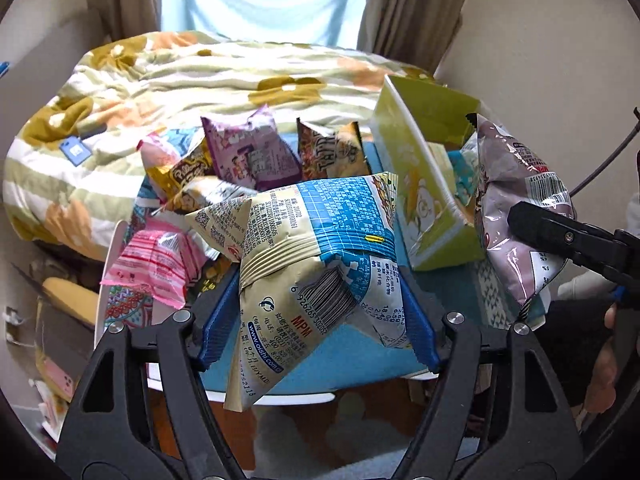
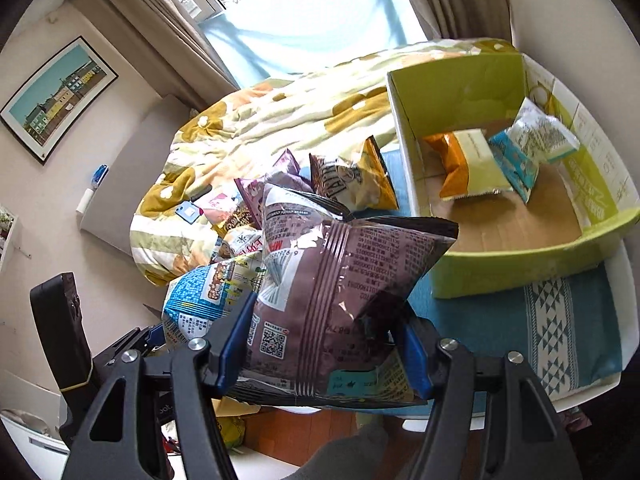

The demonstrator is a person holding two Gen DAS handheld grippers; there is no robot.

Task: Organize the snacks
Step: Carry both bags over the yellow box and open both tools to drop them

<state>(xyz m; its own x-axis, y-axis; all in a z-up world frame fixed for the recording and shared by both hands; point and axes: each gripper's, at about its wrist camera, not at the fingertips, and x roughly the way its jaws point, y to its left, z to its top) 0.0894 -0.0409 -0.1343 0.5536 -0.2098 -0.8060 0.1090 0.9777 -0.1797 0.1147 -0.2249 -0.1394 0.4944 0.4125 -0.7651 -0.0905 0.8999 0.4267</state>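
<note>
a bedroom: beige curtains frame a bright window, and a bed [image 1: 160,92] lies under a quilt of mustard flowers and green stripes. a framed picture of coloured houses [image 2: 56,100] hangs on the wall in the right wrist view. in front of the bed a small white counter [image 2: 624,280] carries a teal cloth with a white triangle pattern [image 2: 560,320].

the left gripper [image 1: 318,312] has its blue jaws pinching a cream and blue snack bag [image 1: 320,248] raised above the counter; its back shows a barcode, "mpm" in orange and the web address "www.oishi.com". the right gripper [image 2: 320,344] has its jaws pinching a shiny mauve snack bag [image 2: 340,280], also off the counter, with a qr code, dense small print and a barcode; most of it is too small to read.

a lime green cardboard box [image 2: 520,276] stands open on the cloth at the right. inside it lie an orange and cream packet [image 2: 464,160] and two teal and white packets [image 2: 532,144].

a loose heap stays on the counter near the bed: a purple packet [image 1: 248,148], a brown and yellow bag [image 1: 332,148] with lettering i cannot make out, a gold one reading "pillows" [image 1: 184,172], and a pink striped packet [image 1: 156,264].
</note>
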